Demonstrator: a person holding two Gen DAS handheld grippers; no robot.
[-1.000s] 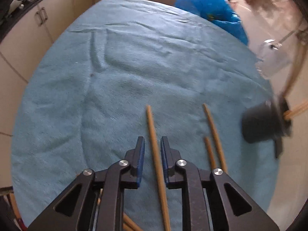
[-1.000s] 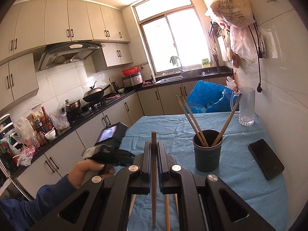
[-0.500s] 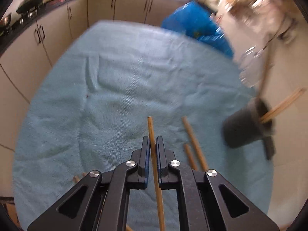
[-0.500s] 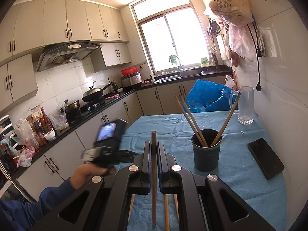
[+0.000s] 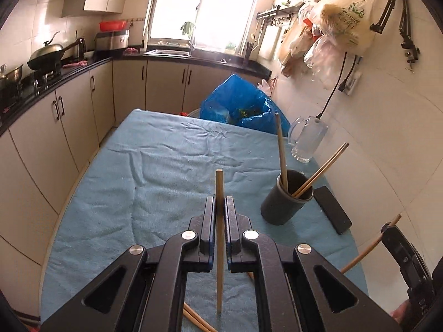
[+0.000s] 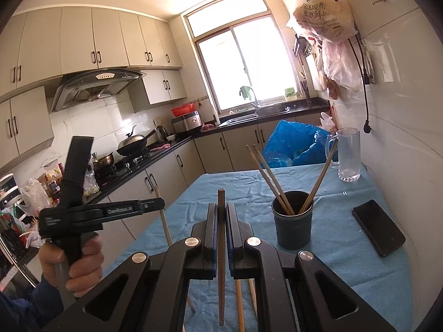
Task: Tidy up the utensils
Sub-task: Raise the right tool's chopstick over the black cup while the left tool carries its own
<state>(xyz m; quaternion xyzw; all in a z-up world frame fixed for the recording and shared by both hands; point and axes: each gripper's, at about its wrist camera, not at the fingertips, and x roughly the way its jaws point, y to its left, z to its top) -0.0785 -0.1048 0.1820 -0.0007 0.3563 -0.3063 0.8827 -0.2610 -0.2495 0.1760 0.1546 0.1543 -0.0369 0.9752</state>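
Note:
My left gripper (image 5: 219, 203) is shut on a wooden chopstick (image 5: 219, 184), held up above the blue towel (image 5: 166, 193). In the right wrist view the left gripper (image 6: 159, 203) sits in a hand (image 6: 80, 262) at the left, its chopstick (image 6: 165, 225) hanging down. My right gripper (image 6: 221, 210) is shut on another chopstick (image 6: 221, 197) pointing forward. A dark cup (image 6: 293, 229) (image 5: 285, 202) stands upright on the towel ahead, with three chopsticks (image 6: 270, 177) leaning in it. Loose chopsticks (image 6: 239, 298) lie on the towel under my right gripper.
A black phone (image 6: 378, 227) lies right of the cup near the wall. A glass mug (image 6: 347, 155) and a blue bag (image 6: 293, 144) are at the table's far end. Kitchen cabinets (image 5: 69, 127) run along the left of the table. Plastic bags (image 5: 337, 25) hang on the wall.
The left gripper closed on a chopstick lying on the towel, then lifted it clear and tilted upward. The right gripper stayed still with its chopstick.

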